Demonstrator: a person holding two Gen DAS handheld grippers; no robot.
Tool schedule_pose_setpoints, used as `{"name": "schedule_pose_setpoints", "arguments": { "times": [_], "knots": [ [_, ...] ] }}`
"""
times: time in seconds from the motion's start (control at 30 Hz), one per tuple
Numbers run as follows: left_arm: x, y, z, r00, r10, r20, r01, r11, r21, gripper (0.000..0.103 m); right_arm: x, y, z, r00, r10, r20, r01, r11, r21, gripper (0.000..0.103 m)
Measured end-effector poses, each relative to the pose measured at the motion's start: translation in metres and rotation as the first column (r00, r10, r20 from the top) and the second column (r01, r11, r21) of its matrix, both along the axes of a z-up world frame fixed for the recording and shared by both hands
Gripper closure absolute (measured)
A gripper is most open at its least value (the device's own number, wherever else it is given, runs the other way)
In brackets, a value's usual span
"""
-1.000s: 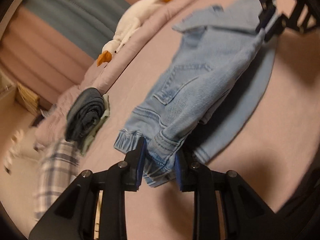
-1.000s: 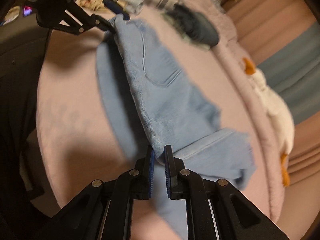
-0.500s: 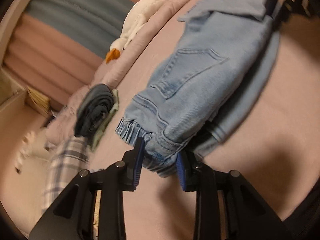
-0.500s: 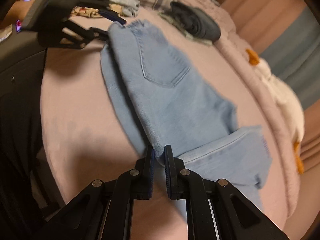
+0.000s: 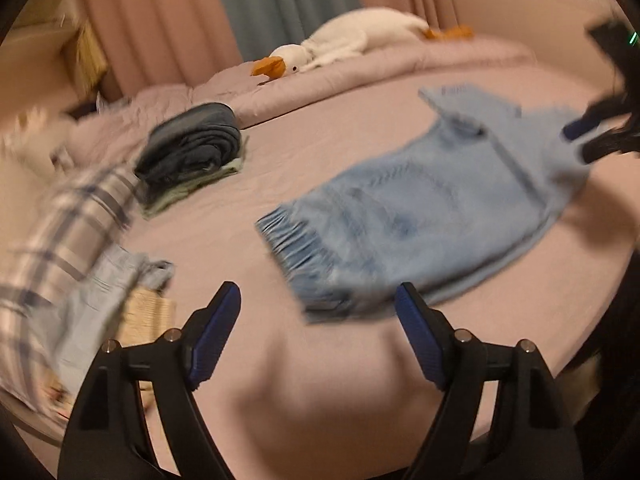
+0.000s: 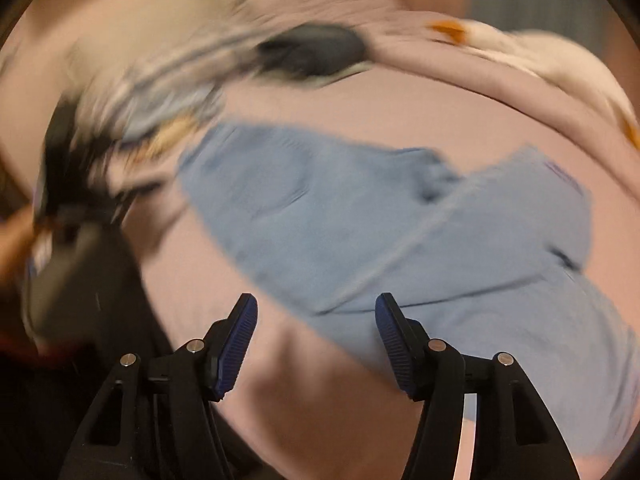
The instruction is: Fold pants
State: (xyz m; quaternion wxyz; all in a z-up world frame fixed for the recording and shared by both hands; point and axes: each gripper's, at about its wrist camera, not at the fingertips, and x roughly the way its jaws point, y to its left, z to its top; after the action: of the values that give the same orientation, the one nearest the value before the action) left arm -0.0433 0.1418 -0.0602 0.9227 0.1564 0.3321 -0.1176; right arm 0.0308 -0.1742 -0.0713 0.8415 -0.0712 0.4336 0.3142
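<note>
Denim pants, pale blue, folded flat mid-bed, cuffs toward near edge, probably just laid down. Left gripper and right gripper: jaws opening, spread, nothing between. Folded dark clothes toward far edge.

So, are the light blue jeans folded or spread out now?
Folded. The light blue jeans lie doubled on the bed, one layer showing under the other.

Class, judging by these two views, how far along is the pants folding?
Done: the jeans lie doubled over on the bed. In hand: nothing; the left gripper and right gripper are opening, empty. Left: probably a further fold, then stacking by the folded clothes.
</note>
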Motion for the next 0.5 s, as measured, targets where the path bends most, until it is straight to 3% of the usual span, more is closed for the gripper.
{"name": "schedule_pose_setpoints", "arguments": {
  "times": [0.07,0.13,0.27,0.37,0.5],
  "knots": [
    [0.009,-0.015,0.006,1.0,-0.021,-0.014,0.02,0.994,-0.109,0.024,0.03,-0.027,0.007,0.988,-0.147,-0.039,0.149,0.987,0.056,0.042],
    [0.021,-0.039,0.011,0.997,-0.072,-0.04,0.061,0.971,-0.231,0.024,0.066,-0.046,0.01,0.956,-0.283,-0.073,0.287,0.957,0.041,0.042],
    [0.051,-0.103,0.004,0.974,-0.185,-0.133,0.122,0.915,-0.384,0.024,0.132,-0.062,0.006,0.894,-0.421,-0.153,0.426,0.905,-0.004,0.042],
    [0.068,-0.153,-0.007,0.95,-0.261,-0.17,0.17,0.892,-0.419,0.025,0.179,-0.057,-0.002,0.871,-0.455,-0.183,0.454,0.89,-0.054,0.042],
    [0.083,-0.203,-0.026,0.923,-0.316,-0.221,0.212,0.895,-0.393,0.028,0.232,-0.042,-0.014,0.85,-0.491,-0.188,0.476,0.871,-0.121,0.042]
  ]
}}
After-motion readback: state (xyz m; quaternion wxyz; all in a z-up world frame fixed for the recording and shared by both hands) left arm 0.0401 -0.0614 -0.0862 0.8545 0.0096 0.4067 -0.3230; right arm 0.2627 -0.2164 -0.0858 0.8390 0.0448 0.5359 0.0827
